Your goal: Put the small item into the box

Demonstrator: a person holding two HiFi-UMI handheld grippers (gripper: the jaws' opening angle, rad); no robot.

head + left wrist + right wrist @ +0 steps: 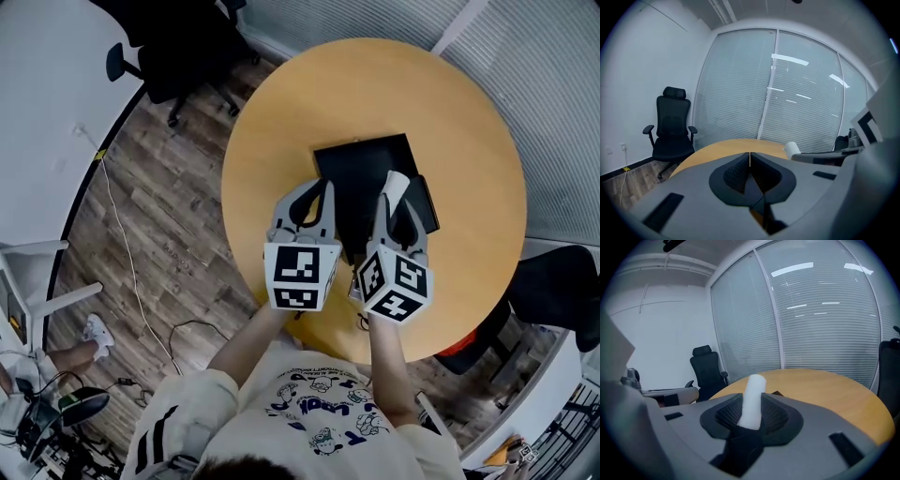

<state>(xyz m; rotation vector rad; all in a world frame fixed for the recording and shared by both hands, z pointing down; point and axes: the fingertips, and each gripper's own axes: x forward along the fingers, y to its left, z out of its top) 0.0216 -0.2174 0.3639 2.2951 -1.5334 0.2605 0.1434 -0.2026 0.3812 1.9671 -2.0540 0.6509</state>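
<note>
Round wooden table [281, 122] on plank flooring fills the head view. We note a flat black box [361, 164] at its centre, with the left gripper [317, 189] and right gripper [401, 202] side by side over its near edge. A white cylinder [397, 181] juts from the right gripper, above the box. Left gripper view: we find the jaws pressed together with nothing between them. Right gripper view: the jaws are clamped on the white cylinder, its tip reaching past them. Window blinds and an office chair [707, 371] stand behind.
</note>
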